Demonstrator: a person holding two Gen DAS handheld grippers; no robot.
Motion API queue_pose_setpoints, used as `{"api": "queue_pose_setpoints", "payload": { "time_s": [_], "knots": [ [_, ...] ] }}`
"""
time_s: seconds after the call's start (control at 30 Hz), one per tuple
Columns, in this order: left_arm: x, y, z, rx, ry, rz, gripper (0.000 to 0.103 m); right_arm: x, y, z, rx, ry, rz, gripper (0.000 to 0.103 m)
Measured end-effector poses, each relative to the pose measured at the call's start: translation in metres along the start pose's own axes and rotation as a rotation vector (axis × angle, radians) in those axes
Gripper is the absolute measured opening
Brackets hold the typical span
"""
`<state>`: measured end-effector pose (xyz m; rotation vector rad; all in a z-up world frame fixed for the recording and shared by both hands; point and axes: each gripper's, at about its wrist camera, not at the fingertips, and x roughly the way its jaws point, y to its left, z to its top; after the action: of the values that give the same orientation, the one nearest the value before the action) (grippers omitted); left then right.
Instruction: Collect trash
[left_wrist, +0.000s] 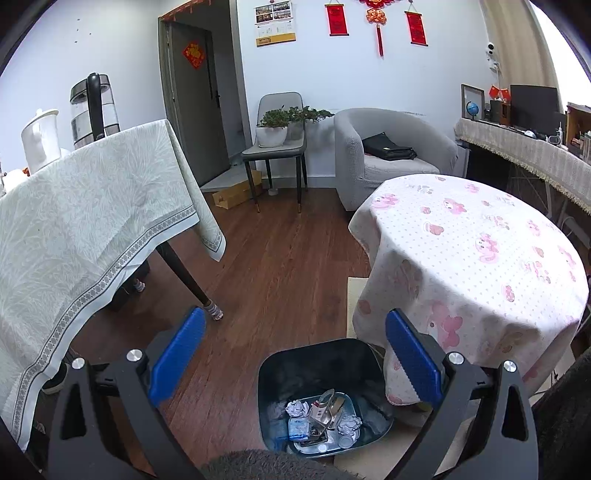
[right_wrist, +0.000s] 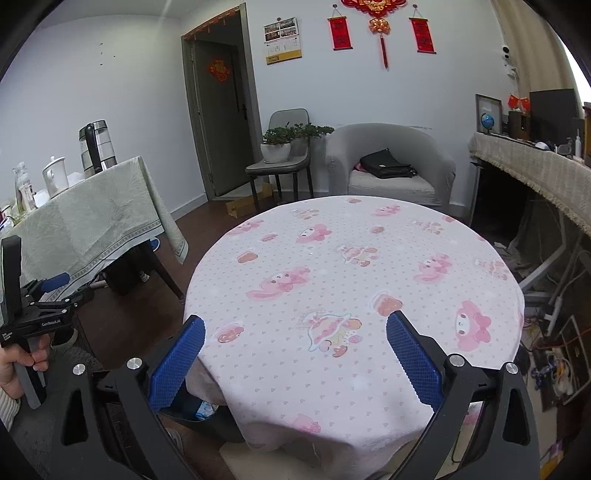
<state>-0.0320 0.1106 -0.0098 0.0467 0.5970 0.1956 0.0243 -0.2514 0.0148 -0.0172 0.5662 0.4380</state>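
Blue-padded fingers (left_wrist: 177, 354) of the left tool (left_wrist: 295, 354) frame the bottom of the left wrist view, spread wide with nothing between them. Just beyond and below them a dark trash bin (left_wrist: 291, 365) stands on the wooden floor (left_wrist: 266, 258), tucked against the hanging edge of the pink-patterned cloth on the round table (left_wrist: 480, 258). Inside the bin lie crumpled paper balls (left_wrist: 297, 408), a blue wrapper (left_wrist: 300, 428) and other scraps that are hard to tell apart. To the left a second table (left_wrist: 74, 221) with a pale green cloth carries a glass kettle (left_wrist: 94, 107).

From the right wrist view, the right tool (right_wrist: 295, 354) is likewise released, its blue fingers (right_wrist: 413, 362) wide apart above the near edge of the round table (right_wrist: 351, 258), gripping nothing. Part of the bin (right_wrist: 199, 415) shows under the cloth's hem at lower left. At the far left a hand (right_wrist: 22, 363) holds the left tool (right_wrist: 55, 282) beside the green-clothed table (right_wrist: 92, 214).
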Motion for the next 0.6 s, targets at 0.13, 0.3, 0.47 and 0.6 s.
{"api": "queue_pose_setpoints", "payload": {
  "time_s": [0.13, 0.3, 0.47, 0.6],
  "knots": [
    [0.004, -0.001, 0.0, 0.002, 0.014, 0.006, 0.1, 0.0, 0.002, 0.0, -0.009, 0.002, 0.01, 0.099],
    [0.006, -0.002, -0.002, 0.005, 0.02, 0.011, 0.1, -0.001, 0.0, 0.0, 0.005, 0.003, 0.019, 0.1],
    [0.011, -0.001, -0.002, -0.003, 0.038, 0.011, 0.1, 0.0, -0.001, 0.0, 0.012, 0.003, 0.022, 0.1],
    [0.011, -0.001, -0.002, -0.003, 0.038, 0.015, 0.1, 0.0, -0.001, 0.0, 0.011, 0.005, 0.023, 0.1]
  ]
}}
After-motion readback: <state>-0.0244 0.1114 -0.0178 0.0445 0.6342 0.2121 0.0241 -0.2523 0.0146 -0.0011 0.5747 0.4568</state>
